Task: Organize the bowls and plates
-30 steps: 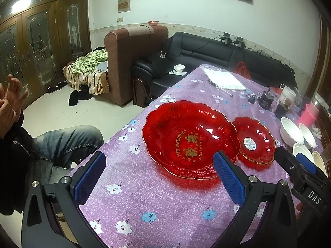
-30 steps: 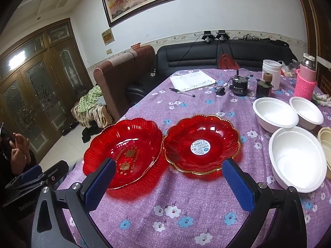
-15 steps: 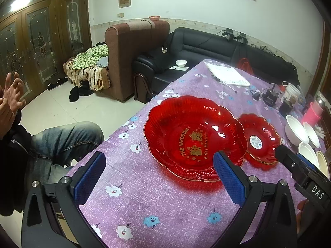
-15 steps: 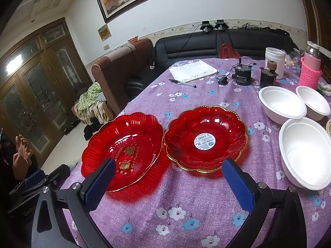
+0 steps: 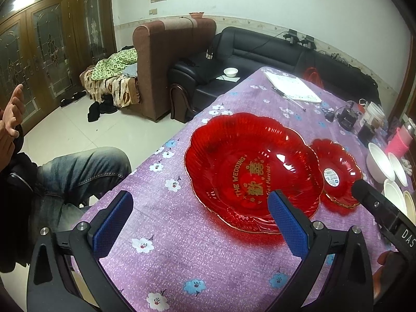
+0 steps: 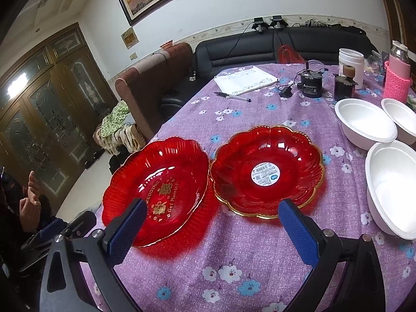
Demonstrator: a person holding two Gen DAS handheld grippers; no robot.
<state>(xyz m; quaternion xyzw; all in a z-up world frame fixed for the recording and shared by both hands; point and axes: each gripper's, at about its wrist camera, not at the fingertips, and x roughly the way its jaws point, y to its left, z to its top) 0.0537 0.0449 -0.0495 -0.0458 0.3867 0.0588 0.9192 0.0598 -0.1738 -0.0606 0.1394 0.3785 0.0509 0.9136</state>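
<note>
Claws: L (image 5: pixel 200 225) & R (image 6: pixel 214 230) both wide open, now nearer red plates (image 6: pixel 266 173).

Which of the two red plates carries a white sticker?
The gold-rimmed red plate, next to the white bowls; the lettered red plate shows gold writing instead.

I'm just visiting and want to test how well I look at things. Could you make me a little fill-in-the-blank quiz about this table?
1. The two flower-shaped plates are coloured ____.
2. The plate with the barcode sticker has a rim edged in ____.
3. The wedding plate bears the English words "THE ____".
4. Both the left gripper and the right gripper have jaws standing ____.

Missing words: red; gold; WEDDING; open
</note>
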